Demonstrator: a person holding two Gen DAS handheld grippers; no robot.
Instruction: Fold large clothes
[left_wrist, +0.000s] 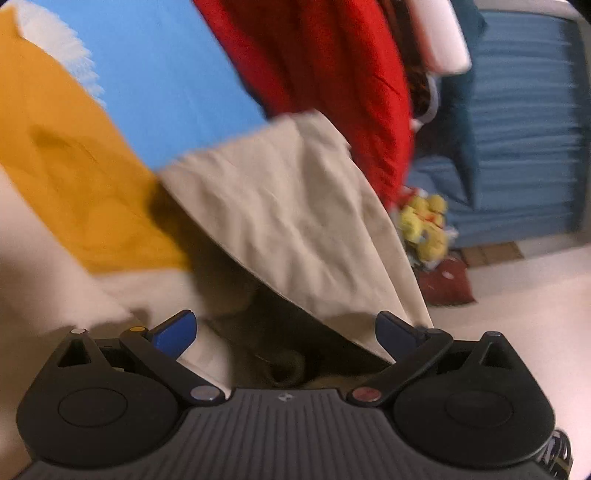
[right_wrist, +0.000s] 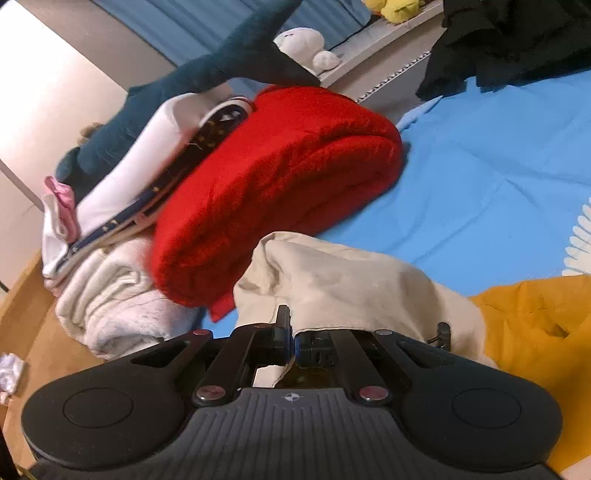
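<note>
The right gripper (right_wrist: 293, 338) fingers pinch the beige garment's (right_wrist: 347, 288) edge; it stretches lengthwise across the blue bed (right_wrist: 480, 177), beside a red blanket (right_wrist: 280, 184). The left gripper (left_wrist: 284, 328) is spread wide, empty.

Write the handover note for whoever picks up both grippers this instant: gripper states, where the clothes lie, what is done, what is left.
Left gripper: open, holding nothing, beige garment draped just ahead.
Right gripper: shut on the beige garment's edge.
Garment lies on the blue bedsheet, between the folded red blanket and a mustard garment.
Done: one edge gripped.
Left: grip with the left, finish folding.
</note>
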